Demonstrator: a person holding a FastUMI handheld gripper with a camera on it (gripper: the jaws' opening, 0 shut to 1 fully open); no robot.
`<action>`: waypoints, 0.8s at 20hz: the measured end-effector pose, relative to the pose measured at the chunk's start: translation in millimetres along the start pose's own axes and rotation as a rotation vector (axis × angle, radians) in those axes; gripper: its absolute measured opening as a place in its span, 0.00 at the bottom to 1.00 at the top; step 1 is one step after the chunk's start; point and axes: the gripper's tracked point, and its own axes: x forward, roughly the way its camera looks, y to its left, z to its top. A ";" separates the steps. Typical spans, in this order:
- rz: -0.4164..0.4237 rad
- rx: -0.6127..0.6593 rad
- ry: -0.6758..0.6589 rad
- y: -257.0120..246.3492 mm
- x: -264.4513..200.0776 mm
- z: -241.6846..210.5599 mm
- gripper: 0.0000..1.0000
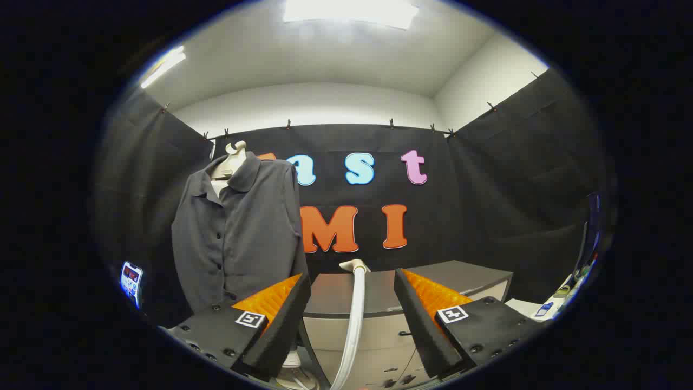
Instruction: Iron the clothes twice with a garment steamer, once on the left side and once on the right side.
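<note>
A dark grey button-up shirt (238,233) hangs on a cream mannequin torso (230,162), beyond and to the left of my left finger. The steamer's pale ribbed hose (354,319) rises between my two fingers and ends in a cream fitting (353,265) at the level of the cabinet top. My gripper (352,292) is open, its fingers standing wide apart on either side of the hose without touching it. The steamer head is hidden from me.
A low cabinet (449,273) with a dark top and pale drawer fronts stands just ahead of the fingers. A small lit screen (131,281) sits low at the far left. A pale surface with small items (547,309) lies at the right.
</note>
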 end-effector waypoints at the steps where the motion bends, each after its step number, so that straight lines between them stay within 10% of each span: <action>1: -0.025 -0.007 0.000 1.6 1.5 -0.6 0.99; 16: -0.051 0.038 0.040 -3.6 -20.4 -11.0 0.99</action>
